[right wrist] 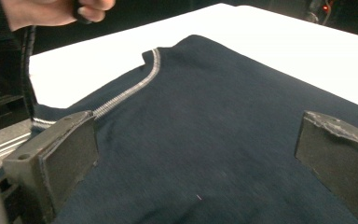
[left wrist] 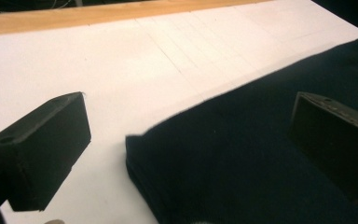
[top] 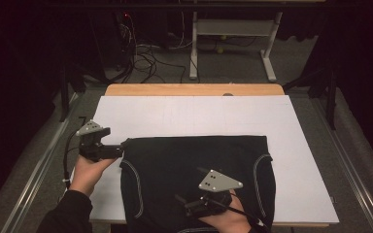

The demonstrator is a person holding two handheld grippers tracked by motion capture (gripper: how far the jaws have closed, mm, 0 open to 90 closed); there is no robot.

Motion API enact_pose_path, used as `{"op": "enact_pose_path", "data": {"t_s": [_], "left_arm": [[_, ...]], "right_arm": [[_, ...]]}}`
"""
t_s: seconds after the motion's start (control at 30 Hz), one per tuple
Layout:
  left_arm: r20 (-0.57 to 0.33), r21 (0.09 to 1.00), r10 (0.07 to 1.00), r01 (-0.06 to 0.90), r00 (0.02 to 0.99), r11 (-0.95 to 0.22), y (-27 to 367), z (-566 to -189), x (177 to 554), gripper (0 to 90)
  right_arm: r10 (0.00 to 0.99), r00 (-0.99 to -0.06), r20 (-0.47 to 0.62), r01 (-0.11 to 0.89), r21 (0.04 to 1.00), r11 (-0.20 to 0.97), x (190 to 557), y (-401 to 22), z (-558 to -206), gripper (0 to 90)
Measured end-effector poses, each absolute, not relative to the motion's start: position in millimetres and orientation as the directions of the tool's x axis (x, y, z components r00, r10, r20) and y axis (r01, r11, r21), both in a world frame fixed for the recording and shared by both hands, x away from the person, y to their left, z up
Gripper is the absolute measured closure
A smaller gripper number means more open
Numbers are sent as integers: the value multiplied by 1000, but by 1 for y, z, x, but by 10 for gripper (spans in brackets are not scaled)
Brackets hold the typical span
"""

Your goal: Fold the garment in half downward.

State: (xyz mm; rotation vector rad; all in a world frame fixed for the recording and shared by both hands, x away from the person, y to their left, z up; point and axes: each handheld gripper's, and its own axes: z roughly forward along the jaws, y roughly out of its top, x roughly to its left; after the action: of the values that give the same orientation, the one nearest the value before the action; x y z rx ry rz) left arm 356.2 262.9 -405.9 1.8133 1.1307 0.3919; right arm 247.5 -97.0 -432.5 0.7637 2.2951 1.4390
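Note:
A dark navy garment [top: 189, 155] with pale grey seams lies folded flat on the near half of a white board [top: 199, 114]. My left gripper [top: 120, 148] is at the garment's far left corner, open. In the left gripper view that corner [left wrist: 135, 144] lies between the wide-apart jaws of my left gripper [left wrist: 186, 109], untouched. My right gripper [top: 187, 204] hovers over the garment's near edge, open. In the right gripper view, my right gripper [right wrist: 196, 123] has cloth [right wrist: 205, 140] under its spread jaws, and a grey seam [right wrist: 130, 91] runs past the left jaw.
The white board rests on a wooden tabletop [top: 194, 90] and has bare room beyond and to the right of the garment [top: 301, 160]. Metal rails [top: 39, 165] flank the table. A white desk frame [top: 233, 34] and floor cables [top: 145, 60] lie behind. A hand [right wrist: 51, 11] holding the other gripper appears far off.

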Motion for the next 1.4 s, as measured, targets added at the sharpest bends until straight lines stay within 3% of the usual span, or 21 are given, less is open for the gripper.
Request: {"op": "enact_pose_path", "data": {"t_s": [0.27, 0.67, 0.8, 1.03, 1.1, 1.2, 1.3, 1.4], "left_arm": [[-188, 820, 839, 551, 510, -152, 265, -397, 380, 0], [-250, 713, 856, 684, 453, -154, 265, -457, 402, 0], [-273, 686, 848, 710, 455, -160, 260, -471, 404, 45], [-236, 680, 851, 705, 469, -200, 249, -481, 407, 192], [-213, 686, 851, 694, 480, -219, 245, -481, 405, 301], [-160, 690, 862, 679, 482, -251, 241, -481, 402, 394], [-193, 699, 854, 678, 483, -226, 244, -483, 400, 549], [-203, 701, 847, 677, 492, -225, 244, -483, 399, 630]], "right_arm": [[541, -841, 6, 255, 886, 387, 246, -65, -433, 2], [444, -896, 18, 244, 855, 458, 234, -13, -447, 5], [403, -915, 33, 245, 838, 488, 226, 3, -456, 6], [362, -932, 17, 227, 805, 547, 216, 24, -469, 12], [357, -934, 13, 226, 796, 562, 213, 29, -472, 12], [339, -941, 11, 224, 770, 597, 210, 36, -476, 17], [327, -945, -1, 216, 749, 626, 207, 44, -480, 11], [328, -945, -10, 218, 728, 650, 206, 51, -484, 9]]}}
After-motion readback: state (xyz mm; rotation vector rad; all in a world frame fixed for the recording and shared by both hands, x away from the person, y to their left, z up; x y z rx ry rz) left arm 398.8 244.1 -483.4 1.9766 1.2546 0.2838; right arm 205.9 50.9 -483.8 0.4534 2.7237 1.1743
